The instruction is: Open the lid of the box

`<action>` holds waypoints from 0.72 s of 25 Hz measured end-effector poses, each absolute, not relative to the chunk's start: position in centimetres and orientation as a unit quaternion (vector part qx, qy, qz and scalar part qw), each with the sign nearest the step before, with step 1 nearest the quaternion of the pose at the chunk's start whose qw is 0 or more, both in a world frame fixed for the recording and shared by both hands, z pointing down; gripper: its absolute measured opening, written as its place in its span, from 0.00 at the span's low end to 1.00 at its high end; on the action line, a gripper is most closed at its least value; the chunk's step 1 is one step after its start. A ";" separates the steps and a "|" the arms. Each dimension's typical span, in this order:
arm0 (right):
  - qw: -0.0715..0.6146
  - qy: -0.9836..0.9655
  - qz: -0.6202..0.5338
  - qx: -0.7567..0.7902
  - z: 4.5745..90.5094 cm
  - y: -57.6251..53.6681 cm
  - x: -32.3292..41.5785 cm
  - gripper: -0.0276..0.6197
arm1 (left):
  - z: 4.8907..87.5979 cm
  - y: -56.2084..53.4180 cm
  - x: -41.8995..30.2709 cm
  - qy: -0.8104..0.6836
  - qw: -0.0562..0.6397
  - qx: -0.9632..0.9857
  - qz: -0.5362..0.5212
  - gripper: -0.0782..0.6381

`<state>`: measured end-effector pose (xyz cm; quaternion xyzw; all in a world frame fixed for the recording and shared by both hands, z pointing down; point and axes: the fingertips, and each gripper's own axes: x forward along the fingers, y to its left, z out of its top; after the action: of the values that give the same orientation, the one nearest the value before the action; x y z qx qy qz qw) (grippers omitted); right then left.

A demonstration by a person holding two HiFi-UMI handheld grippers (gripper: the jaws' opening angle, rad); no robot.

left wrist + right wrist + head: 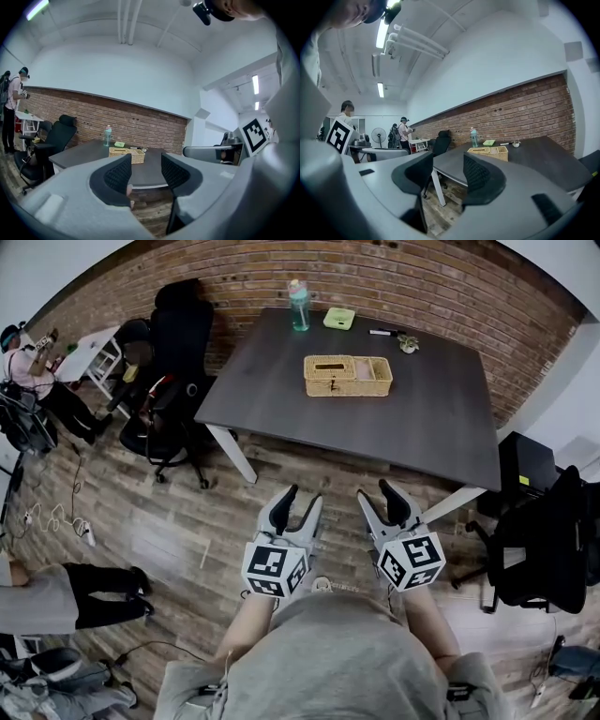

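The wicker box (348, 375) stands on the dark table (441, 437), toward its far side and well apart from both grippers. From the head view its left half is covered by a flat woven lid (329, 366) with a dark slot. The right half is an open compartment whose contents are too small to make out. Beyond it stand a teal bottle (299, 306) and a green container (339, 319). A pen (382, 332) lies beside a small item I cannot identify.

The left gripper (302, 501) and right gripper (377, 493) are held side by side over the wooden floor (187, 521), short of the table's near edge. The person's grey-clad torso fills the bottom of the head view and hides the hands. A seated person's legs (89, 594) are cut off at the left edge.

Only the gripper views look along the claws. Each claw stands wide, with nothing but floor and table between the pads. In the left gripper view the left pad covers the box's lower left corner. The right gripper view shows the box whole, beyond the right pad's tip, but nearly level, so the top of the lid cannot be seen there. That view alone shows a standing fan (378, 136) and people by a white table far down the room. The head view alone shows the black office chairs (173, 381) crowded at the table's left end.
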<state>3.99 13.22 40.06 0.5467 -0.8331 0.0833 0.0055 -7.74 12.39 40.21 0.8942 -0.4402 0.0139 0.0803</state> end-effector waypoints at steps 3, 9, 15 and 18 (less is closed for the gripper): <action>0.006 -0.833 0.083 0.547 40.2 11.4 3.7 0.35 | 40.3 10.6 -8.1 -0.441 0.079 0.894 0.014 0.38; 0.008 -0.834 0.081 0.546 40.0 8.3 3.0 0.35 | 40.4 7.5 -9.0 -0.443 0.088 0.892 0.010 0.37; 0.010 -0.834 0.081 0.546 40.3 6.5 2.5 0.35 | 40.7 5.7 -9.5 -0.442 0.089 0.892 0.010 0.38; 0.010 -0.833 0.080 0.548 40.4 5.9 2.3 0.35 | 40.8 5.2 -9.7 -0.439 0.092 0.894 0.008 0.37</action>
<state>2.28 5.88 40.38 0.5480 -0.8326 0.0801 0.0103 -9.69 5.15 40.76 0.8939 -0.4386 0.0079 0.0922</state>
